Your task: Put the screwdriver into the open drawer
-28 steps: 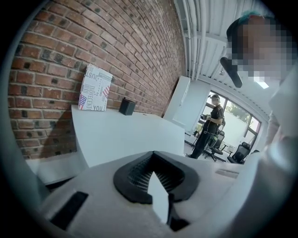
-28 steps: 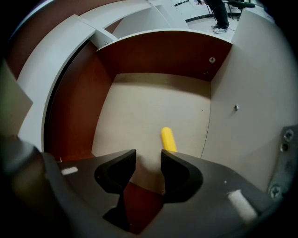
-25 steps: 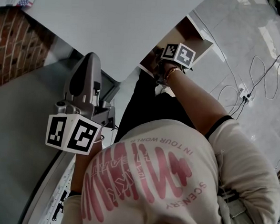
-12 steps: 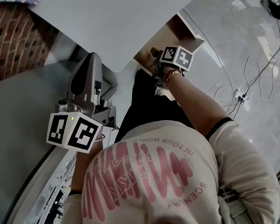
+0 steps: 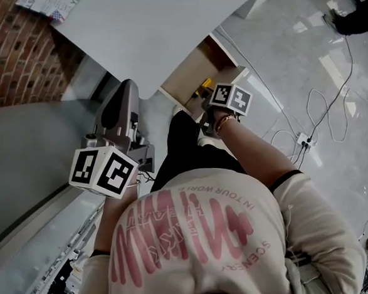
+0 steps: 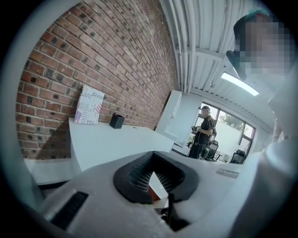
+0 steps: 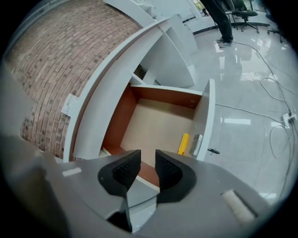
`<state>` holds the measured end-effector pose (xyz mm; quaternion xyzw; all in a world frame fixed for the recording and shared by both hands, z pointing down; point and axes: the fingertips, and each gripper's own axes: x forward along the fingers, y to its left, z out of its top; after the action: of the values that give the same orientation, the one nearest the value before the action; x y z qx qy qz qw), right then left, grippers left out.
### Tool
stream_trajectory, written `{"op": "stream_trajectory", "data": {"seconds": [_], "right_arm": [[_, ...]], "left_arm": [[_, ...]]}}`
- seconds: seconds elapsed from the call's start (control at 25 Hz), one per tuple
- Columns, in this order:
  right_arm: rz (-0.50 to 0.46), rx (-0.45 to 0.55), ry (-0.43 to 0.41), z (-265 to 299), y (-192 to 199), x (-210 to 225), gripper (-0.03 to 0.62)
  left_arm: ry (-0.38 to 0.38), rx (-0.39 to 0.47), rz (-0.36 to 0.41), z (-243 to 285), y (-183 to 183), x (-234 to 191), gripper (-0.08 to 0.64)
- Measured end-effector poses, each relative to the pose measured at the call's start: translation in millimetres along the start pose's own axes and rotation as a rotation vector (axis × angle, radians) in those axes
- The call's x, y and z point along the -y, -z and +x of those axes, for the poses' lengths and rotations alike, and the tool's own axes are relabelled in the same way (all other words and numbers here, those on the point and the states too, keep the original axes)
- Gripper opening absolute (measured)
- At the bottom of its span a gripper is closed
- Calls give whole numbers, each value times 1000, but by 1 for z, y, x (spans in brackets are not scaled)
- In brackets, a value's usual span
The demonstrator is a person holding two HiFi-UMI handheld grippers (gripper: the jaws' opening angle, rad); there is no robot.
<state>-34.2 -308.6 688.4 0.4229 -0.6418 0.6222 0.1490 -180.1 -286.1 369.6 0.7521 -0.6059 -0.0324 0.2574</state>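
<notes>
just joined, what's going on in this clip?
A person holds tongs in each hand beside a white desk. The yellow-handled screwdriver already lies inside the open wooden drawer, near its front. The right tongs hang above the drawer, apart, with nothing between them; they have just been closing partway. The left tongs are shut and empty, pointed across the desk.

In the open drawer (image 7: 153, 125) the screwdriver (image 7: 184, 143) lies just beside the front panel. The drawer juts from under the desk (image 5: 148, 27). My right gripper (image 7: 142, 169) hangs over it, and my left gripper (image 5: 125, 95) is further left, by the desk's edge.
</notes>
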Motion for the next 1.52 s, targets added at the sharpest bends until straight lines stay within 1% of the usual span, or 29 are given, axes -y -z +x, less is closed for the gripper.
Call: {"op": "stream_trajectory", "data": {"seconds": [0.12,0.24,0.32,0.44,0.56,0.72,0.92,1.0,1.12,1.2,1.28,1.36,1.44,1.52], "right_arm": [[20,29,-31,-23,-7,-7,94],[31,51,-52,-47,-10,-16,51],[55,63,-77,-65,-12,-22,8],[99,76,-144,-90,-15,-41,8],[110,87,-191,-111,-23,-62,8],[117,162,-277,-147,-47,-92,8],[115,268,-379,-200,-68,-123,8],[99,313,-419,-220,-75,-136,8],[33,374,-465,-248,-86,-157,8],[-46,420,-464,-265,-91,-165,8],[-157,485,-440,-282,-95,-172,8],[-288,543,-404,-296,-100,-179,8],[-423,575,-360,-304,-100,-185,8],[-534,590,-321,-308,-97,-189,8]], "left_arm": [[17,35,5,-5,-7,16,3],[31,55,3,-12,-14,33,3],[40,69,-3,-17,-19,45,3],[54,86,-6,-24,-26,61,3],[75,109,-1,-29,-35,75,3],[107,143,10,-33,-48,94,3],[138,158,21,-43,-56,114,3],[149,160,29,-45,-59,120,3],[152,165,44,-44,-63,125,3],[144,160,54,-44,-61,126,3],[136,149,65,-45,-56,126,3],[133,141,68,-45,-51,125,3],[131,137,64,-46,-47,124,3],[132,132,66,-49,-44,123,3]]}}
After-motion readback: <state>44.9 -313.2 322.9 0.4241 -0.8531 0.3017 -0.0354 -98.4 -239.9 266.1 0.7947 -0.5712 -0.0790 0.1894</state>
